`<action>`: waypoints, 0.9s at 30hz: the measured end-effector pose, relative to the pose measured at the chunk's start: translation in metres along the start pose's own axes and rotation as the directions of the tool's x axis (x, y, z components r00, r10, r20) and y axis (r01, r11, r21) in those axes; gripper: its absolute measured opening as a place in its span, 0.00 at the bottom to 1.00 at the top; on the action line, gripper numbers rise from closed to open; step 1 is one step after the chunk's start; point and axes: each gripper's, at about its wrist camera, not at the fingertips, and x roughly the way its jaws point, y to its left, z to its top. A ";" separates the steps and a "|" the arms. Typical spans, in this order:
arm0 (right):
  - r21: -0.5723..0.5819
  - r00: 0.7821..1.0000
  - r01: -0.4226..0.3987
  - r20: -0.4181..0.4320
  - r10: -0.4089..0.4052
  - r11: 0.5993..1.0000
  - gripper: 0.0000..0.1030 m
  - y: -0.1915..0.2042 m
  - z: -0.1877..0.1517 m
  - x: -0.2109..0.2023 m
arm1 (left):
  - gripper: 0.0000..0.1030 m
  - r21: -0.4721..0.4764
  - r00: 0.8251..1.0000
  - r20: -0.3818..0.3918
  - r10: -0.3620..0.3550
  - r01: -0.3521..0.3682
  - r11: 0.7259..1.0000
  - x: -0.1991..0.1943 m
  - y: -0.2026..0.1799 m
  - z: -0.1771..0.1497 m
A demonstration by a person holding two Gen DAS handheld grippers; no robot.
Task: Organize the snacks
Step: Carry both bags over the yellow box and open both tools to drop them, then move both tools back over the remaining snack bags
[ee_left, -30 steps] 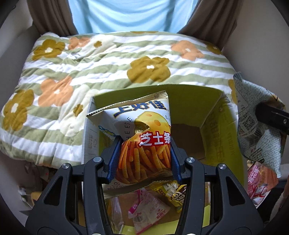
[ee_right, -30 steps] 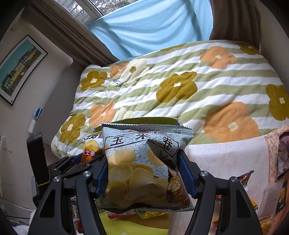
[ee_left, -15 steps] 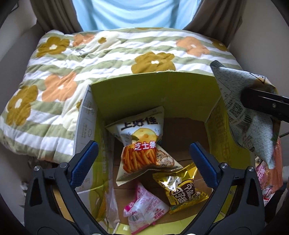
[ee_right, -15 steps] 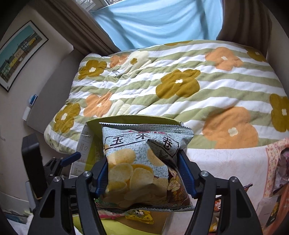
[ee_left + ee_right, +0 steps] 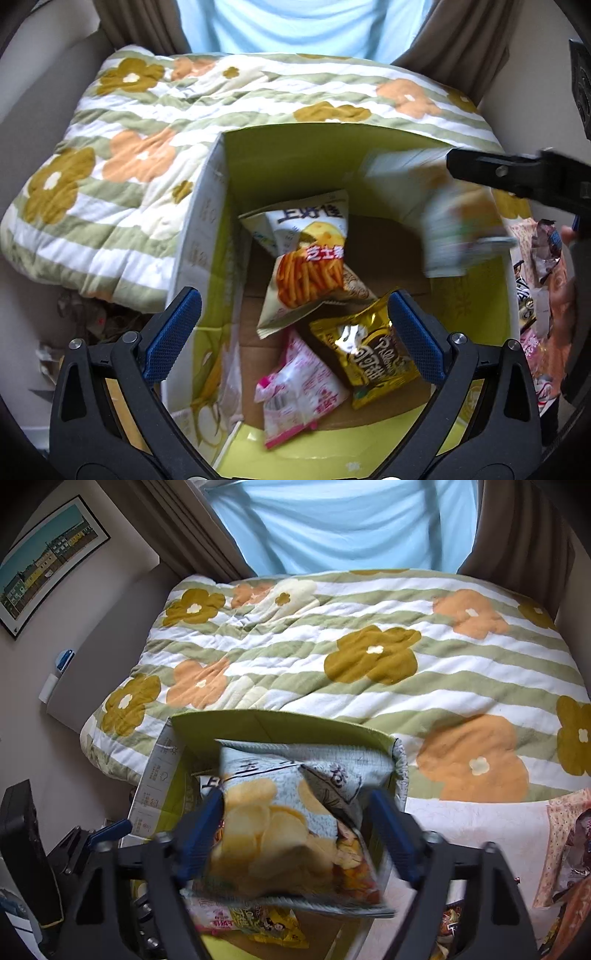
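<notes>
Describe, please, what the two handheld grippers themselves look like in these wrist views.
Both match: the left gripper and right gripper have black angular plastic frames with triangular cut-outs and silver pivot bolts, and each finger ends in a blue ribbed pad. No cables or markings show.

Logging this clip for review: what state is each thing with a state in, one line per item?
Cardboard box: open, flaps up.
Cheese stick bag: sealed, lying inside the box.
Gold packet: sealed, on the box floor.
Pink packet: sealed, on the box floor.
Chip bag: sealed, blurred, between opening jaws.
Left gripper: open, empty.
Right gripper: jaws opening.
</notes>
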 end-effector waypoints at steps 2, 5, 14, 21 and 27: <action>-0.014 0.999 0.007 0.040 -0.007 1.000 0.99 0.001 -0.003 -0.005 | 0.98 -0.011 1.000 0.002 0.003 -0.003 1.000 -0.003 0.003 -0.003; -0.041 0.995 0.035 0.098 -0.031 0.999 0.99 0.004 -0.009 -0.017 | 0.98 -0.028 1.000 0.005 -0.001 0.001 1.000 -0.008 0.008 -0.008; -0.016 0.998 -0.009 0.070 0.010 1.000 0.99 0.006 -0.027 -0.043 | 0.98 -0.036 0.999 0.037 -0.009 0.010 0.999 -0.032 0.011 -0.018; 0.005 0.995 0.005 0.098 -0.006 1.000 0.99 0.009 -0.041 -0.077 | 0.98 -0.002 0.995 0.091 -0.047 0.048 0.999 -0.061 -0.002 -0.020; 0.035 0.987 0.064 0.149 -0.068 0.997 0.99 0.003 -0.056 -0.116 | 0.98 0.075 0.987 0.120 -0.106 0.097 0.992 -0.076 -0.027 -0.019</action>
